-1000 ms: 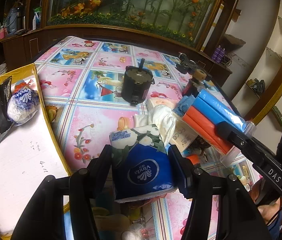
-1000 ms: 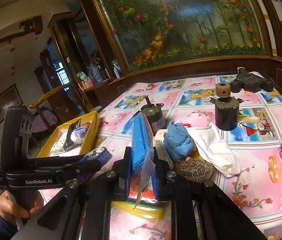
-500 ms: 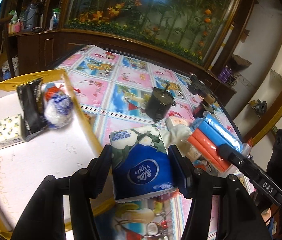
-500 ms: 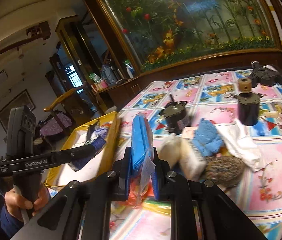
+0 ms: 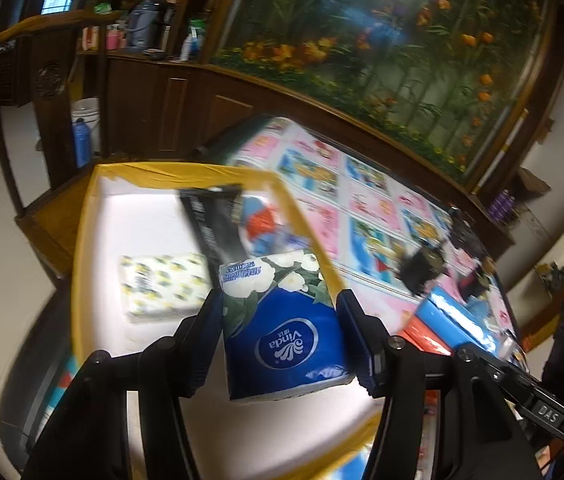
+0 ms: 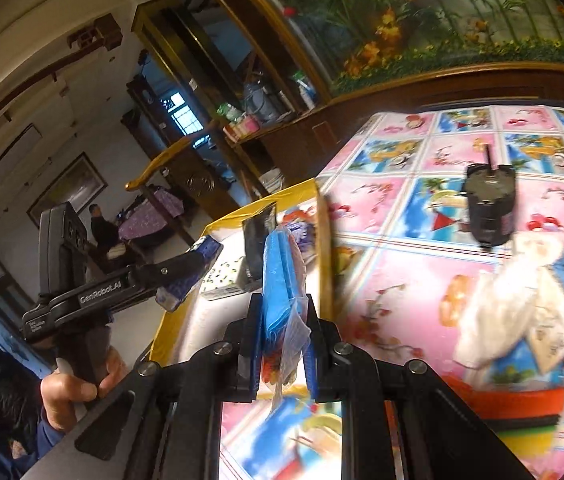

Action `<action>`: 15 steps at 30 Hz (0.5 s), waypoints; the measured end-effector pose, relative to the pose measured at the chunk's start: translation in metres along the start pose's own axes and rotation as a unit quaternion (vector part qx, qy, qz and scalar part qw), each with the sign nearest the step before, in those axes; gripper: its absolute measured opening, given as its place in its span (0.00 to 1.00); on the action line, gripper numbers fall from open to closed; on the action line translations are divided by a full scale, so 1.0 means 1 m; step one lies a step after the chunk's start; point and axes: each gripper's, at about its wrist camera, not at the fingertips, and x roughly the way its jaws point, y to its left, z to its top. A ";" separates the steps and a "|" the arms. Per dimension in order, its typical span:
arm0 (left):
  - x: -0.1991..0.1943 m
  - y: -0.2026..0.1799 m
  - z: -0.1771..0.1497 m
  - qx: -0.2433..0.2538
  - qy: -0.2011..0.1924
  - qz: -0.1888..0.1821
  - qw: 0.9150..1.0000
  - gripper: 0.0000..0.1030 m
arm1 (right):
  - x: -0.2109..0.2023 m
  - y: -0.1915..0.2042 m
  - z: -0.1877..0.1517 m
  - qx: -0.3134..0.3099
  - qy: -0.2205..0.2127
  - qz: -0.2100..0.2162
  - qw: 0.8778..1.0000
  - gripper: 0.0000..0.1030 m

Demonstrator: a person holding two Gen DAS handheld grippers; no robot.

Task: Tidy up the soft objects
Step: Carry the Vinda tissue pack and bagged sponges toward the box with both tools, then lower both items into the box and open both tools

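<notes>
Blue tissue pack (image 5: 285,332) clamped between left gripper (image 5: 278,332) fingers over yellow-rimmed tray (image 5: 82,240), right gripper (image 6: 282,320) pinched tight on blue bagged pack (image 6: 280,280), possibly cloths, beside tray.

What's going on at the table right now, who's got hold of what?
A person is sorting soft goods into the yellow-rimmed tray. The left gripper is clamped on a blue Vinda tissue pack, held over the tray. The right gripper is shut on a bagged stack of blue cloths near the tray's edge. A patterned tissue pack and a black pouch already lie in the tray.
</notes>
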 end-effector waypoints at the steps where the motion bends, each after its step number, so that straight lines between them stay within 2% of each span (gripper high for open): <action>1: 0.002 0.009 0.005 -0.002 0.002 0.008 1.000 0.55 | 0.009 0.005 0.004 0.000 0.006 0.004 1.000 0.18; 7: 0.011 0.052 0.031 -0.020 0.010 0.046 0.999 0.55 | 0.056 0.027 0.026 0.012 0.046 0.003 0.999 0.18; 15: 0.047 0.079 0.054 -0.033 0.048 0.063 0.996 0.55 | 0.119 0.056 0.051 0.016 0.088 -0.001 0.996 0.18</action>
